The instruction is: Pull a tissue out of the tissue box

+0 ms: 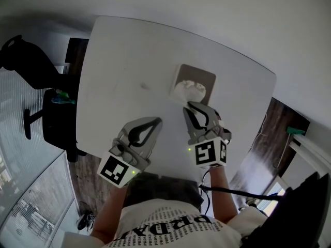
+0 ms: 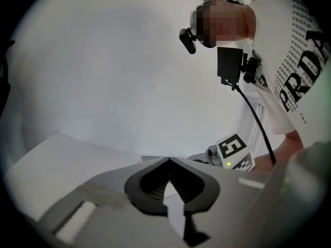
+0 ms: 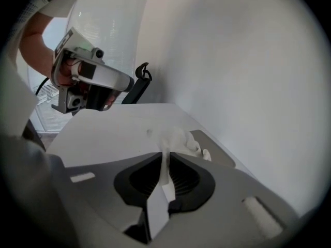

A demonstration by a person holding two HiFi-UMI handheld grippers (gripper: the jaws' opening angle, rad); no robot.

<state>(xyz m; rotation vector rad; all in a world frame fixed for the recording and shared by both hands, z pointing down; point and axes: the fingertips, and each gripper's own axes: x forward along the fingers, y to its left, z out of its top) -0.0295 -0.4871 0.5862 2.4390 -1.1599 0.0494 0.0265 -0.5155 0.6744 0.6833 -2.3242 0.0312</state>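
We stand at a white desk (image 1: 129, 56) whose far edge lies close to a plain, evenly lit white wall (image 1: 232, 14). Off the desk's left edge a black office chair (image 1: 31, 63) stands on its dark base. Past the right edge dark wooden floorboards (image 1: 282, 118) show, with a pale sheen of light across them near the desk's near right corner. Beyond the chair, a window (image 1: 20, 200) with pale horizontal slats lets in bright daylight.
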